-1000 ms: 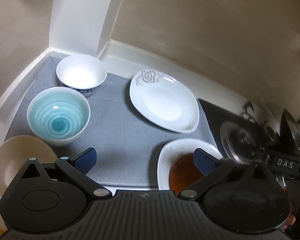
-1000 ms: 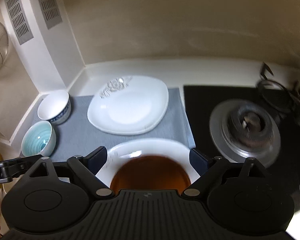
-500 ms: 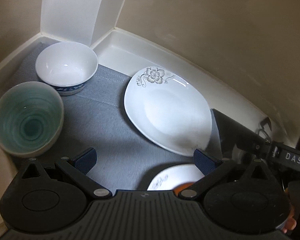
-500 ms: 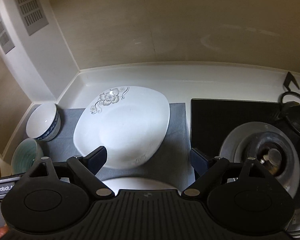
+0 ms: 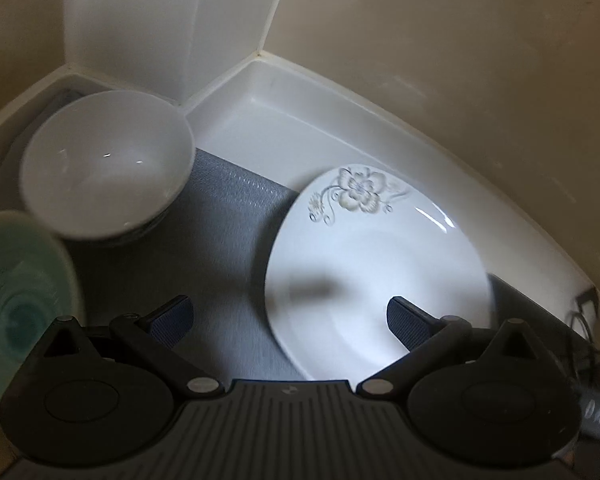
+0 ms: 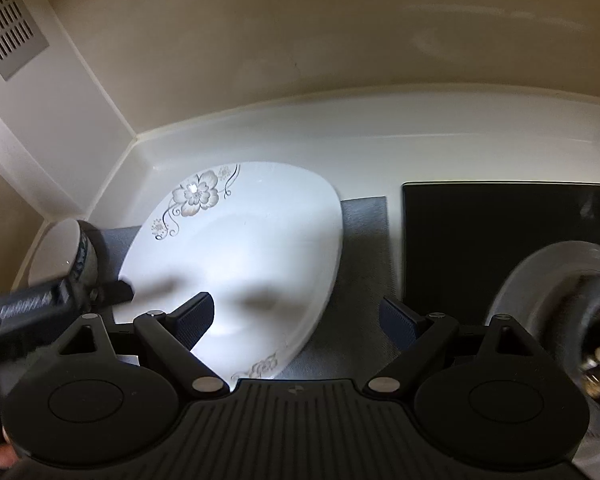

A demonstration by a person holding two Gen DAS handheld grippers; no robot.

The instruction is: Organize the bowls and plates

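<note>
A white squarish porcelain plate with a grey flower print point(image 6: 236, 256) lies on a grey woven mat point(image 5: 228, 216) toward the back of the worktop, beside a black glass hob point(image 6: 500, 232). The left gripper point(image 5: 290, 316) and right gripper point(image 6: 296, 314) hover over the plate, both spread wide and holding nothing. A white ceramic bowl point(image 5: 104, 176) stands at the mat's back left corner, a pale teal ribbed bowl point(image 5: 20, 292) just beside it along the left edge.
</note>
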